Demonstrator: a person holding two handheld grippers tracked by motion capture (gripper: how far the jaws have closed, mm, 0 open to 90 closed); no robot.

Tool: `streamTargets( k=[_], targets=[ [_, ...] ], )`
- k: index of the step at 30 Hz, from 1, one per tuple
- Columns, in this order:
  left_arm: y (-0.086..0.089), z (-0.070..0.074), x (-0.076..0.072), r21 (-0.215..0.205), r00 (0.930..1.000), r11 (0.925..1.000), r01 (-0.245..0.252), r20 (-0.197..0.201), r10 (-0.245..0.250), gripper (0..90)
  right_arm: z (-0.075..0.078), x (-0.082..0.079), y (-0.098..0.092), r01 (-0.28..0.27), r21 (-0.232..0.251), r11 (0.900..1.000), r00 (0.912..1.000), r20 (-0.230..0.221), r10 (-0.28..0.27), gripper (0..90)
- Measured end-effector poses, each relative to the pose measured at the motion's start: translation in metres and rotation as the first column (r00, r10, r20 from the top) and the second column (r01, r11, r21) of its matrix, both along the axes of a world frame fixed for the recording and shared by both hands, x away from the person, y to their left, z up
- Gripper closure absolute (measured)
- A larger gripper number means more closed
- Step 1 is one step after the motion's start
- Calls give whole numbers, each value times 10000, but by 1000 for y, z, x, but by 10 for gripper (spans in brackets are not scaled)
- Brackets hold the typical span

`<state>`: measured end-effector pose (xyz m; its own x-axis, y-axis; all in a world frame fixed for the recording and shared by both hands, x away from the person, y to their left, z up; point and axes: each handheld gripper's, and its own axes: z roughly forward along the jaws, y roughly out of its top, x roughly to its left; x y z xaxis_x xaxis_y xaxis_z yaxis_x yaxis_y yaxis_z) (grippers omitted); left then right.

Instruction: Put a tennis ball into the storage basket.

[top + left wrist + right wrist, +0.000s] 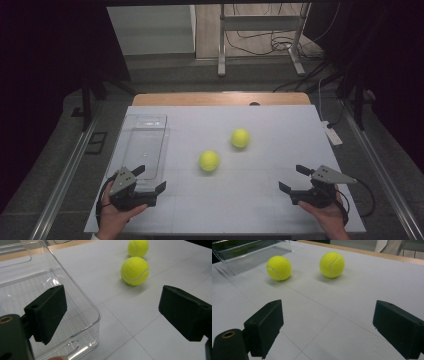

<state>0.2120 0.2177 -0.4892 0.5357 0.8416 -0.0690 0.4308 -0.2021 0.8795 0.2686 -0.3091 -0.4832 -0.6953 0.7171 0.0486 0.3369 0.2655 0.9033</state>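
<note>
Both hand-held grippers sit low at the near edge of the surface [280, 210], jaws spread wide and empty. The left hand-held gripper [145, 178] is beside the clear plastic bin [145, 142]; the right hand-held gripper [293, 178] faces two tennis balls mid-surface. Best bet: approach the nearer tennis ball [209, 160] level, straddle its middle, close gently so it can't roll toward the farther tennis ball [240, 138].

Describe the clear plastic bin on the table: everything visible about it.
The clear plastic bin is a long, shallow, transparent rectangular tray with rounded corners, a rolled rim and a ribbed floor. It stands upright and empty on the left side of the white table, its long side running away from the person. The left hand-held gripper hovers at its near end; contact cannot be told.
</note>
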Motion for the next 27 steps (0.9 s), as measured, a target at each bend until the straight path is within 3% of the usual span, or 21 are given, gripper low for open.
streamTargets(
  k=[27],
  targets=[
    [-3, 1, 2, -21, 9999, 9999, 110, -53, -110, 94, -1, 0, -2, 109, -49, 9999, 9998, -140, -110, 112]
  ],
)
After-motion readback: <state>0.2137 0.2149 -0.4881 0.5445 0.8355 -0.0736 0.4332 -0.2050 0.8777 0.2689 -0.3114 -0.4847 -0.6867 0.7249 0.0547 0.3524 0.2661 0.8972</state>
